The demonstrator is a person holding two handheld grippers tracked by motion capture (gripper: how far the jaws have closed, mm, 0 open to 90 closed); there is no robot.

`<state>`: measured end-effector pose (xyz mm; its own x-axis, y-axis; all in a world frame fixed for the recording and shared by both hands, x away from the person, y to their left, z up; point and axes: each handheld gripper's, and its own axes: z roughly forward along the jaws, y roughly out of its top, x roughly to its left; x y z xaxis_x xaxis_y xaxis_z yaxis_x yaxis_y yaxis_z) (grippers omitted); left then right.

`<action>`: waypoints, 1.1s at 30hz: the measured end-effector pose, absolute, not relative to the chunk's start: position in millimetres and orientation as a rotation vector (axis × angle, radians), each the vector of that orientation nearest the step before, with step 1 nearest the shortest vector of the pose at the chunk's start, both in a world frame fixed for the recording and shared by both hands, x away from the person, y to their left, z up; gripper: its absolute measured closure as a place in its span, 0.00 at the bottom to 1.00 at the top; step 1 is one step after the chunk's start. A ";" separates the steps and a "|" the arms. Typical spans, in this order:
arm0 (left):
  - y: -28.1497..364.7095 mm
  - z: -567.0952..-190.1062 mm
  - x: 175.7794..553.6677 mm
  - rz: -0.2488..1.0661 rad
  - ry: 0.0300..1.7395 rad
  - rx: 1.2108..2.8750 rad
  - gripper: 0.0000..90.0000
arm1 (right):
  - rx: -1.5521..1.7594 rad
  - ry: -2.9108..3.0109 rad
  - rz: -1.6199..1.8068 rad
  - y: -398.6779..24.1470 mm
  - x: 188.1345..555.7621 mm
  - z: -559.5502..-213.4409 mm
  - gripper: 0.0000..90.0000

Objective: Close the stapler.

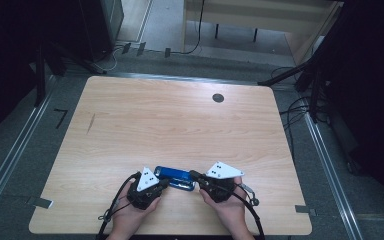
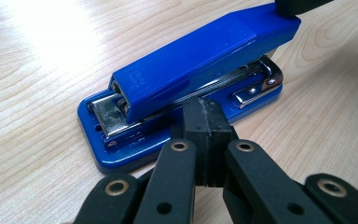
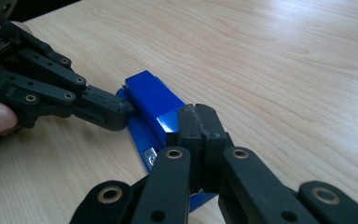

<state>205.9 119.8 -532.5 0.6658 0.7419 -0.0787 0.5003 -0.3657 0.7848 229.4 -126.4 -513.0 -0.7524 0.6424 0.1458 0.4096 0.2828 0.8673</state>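
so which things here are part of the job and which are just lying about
In the job:
- blue stapler, lying flat on the table
- left tongs, shut, tips at the stapler's side
- right tongs, shut, tips at its raised top arm

Lying about:
- round dark cap set in the table near the far edge
- cables on the floor beyond

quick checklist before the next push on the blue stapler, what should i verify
1. Stapler flat on the table: ok.
2. Left gripper shut, its tip against the stapler's base side: ok.
3. Right gripper shut, at the top arm's rear end: ok.
4. Top arm raised off the base, metal magazine exposed: ok.
5. Staples loaded: cannot tell.
6. Paper under the stapler's front: not ok, bare wood there.
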 end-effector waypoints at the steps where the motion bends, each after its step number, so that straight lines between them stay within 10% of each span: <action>1: 119.8 -532.5 206.0 0.367 0.959 2.045 1.00 | 0.970 2.318 1.457 -126.3 229.1 -513.1 1.00; 33: 134.7 -530.4 203.7 0.343 1.011 1.969 1.00 | 1.004 2.271 1.460 -135.2 209.9 -507.2 1.00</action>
<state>203.7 134.7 -530.4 0.6318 0.7631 -0.1362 0.5233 -0.2902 0.8012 209.9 -135.2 -507.2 -0.7272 0.6712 0.1437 0.4095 0.2562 0.8756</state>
